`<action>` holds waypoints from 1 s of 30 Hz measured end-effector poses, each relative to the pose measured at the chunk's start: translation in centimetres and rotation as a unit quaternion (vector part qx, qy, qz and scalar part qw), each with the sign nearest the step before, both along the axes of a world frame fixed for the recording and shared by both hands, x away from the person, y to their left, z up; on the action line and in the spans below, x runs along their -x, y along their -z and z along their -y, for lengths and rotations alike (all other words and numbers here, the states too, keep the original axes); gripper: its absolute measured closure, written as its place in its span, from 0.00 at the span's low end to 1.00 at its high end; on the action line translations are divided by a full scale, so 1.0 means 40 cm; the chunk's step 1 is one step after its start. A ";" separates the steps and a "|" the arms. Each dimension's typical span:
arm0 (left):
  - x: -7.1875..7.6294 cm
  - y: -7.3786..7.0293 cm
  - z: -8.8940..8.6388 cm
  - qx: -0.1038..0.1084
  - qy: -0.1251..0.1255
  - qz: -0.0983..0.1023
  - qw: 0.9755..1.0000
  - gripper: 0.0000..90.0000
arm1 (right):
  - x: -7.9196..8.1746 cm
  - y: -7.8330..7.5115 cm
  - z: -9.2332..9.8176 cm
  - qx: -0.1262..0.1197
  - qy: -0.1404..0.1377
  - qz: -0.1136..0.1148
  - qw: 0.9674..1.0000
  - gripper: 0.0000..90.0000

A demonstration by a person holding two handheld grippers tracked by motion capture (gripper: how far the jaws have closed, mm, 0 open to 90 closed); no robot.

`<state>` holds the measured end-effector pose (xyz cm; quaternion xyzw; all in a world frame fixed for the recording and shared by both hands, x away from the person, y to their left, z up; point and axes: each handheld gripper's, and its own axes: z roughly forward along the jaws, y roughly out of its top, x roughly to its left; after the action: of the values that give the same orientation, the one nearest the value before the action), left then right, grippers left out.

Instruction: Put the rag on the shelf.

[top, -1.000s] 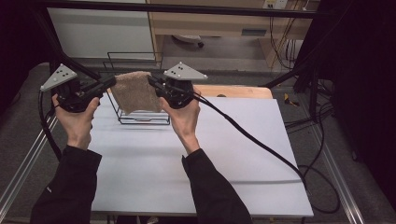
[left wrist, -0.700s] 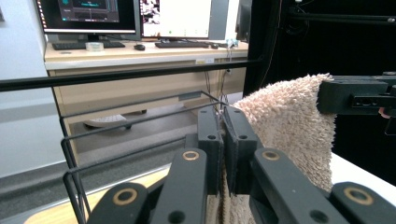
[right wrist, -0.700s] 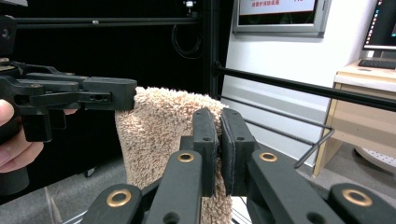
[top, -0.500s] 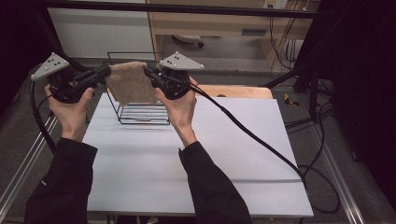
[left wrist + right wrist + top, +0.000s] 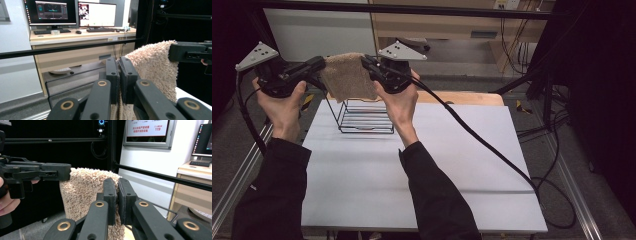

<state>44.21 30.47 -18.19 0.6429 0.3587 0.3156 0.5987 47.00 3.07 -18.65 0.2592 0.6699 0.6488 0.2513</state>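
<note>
A tan towel (image 5: 346,77) hangs in the upper left of the high view, its top edge stretched level between the left gripper (image 5: 318,64) and the right gripper (image 5: 364,62), the rest drooping toward a wire rack (image 5: 362,117) on the white table (image 5: 462,165). Both jaws pinch its upper corners. Since a second ago, both hands have lifted it higher.

Fluffy beige terry towel (image 5: 346,77); thin black wire rack (image 5: 364,116), probably metal; matt white table (image 5: 422,165)
</note>
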 end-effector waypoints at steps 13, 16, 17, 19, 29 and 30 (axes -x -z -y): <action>-0.042 -0.043 -0.022 0.008 -0.012 0.002 1.000 0.96 | -0.031 -0.049 -0.030 0.003 0.004 0.020 1.000 0.96; -0.053 -0.048 -0.027 0.008 -0.014 0.002 1.000 0.96 | -0.040 -0.054 -0.037 0.003 0.005 0.020 1.000 0.96; -0.057 -0.049 -0.028 0.009 -0.014 0.002 1.000 0.96 | -0.044 -0.055 -0.039 0.003 0.005 0.020 1.000 0.96; -0.066 -0.053 -0.028 0.007 -0.015 0.002 1.000 0.96 | -0.052 -0.058 -0.041 0.003 0.007 0.021 1.000 0.95; -0.115 -0.076 -0.014 0.004 -0.015 0.002 1.000 0.96 | -0.097 -0.068 -0.034 0.002 0.018 0.019 1.000 0.96; -0.120 -0.076 -0.012 0.003 -0.016 0.001 1.000 0.96 | -0.102 -0.069 -0.033 0.001 0.019 0.019 1.000 0.95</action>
<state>49.02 30.95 -15.16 0.6351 0.3696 0.3246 0.5956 51.10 4.38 -15.90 0.2594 0.6606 0.6480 0.2763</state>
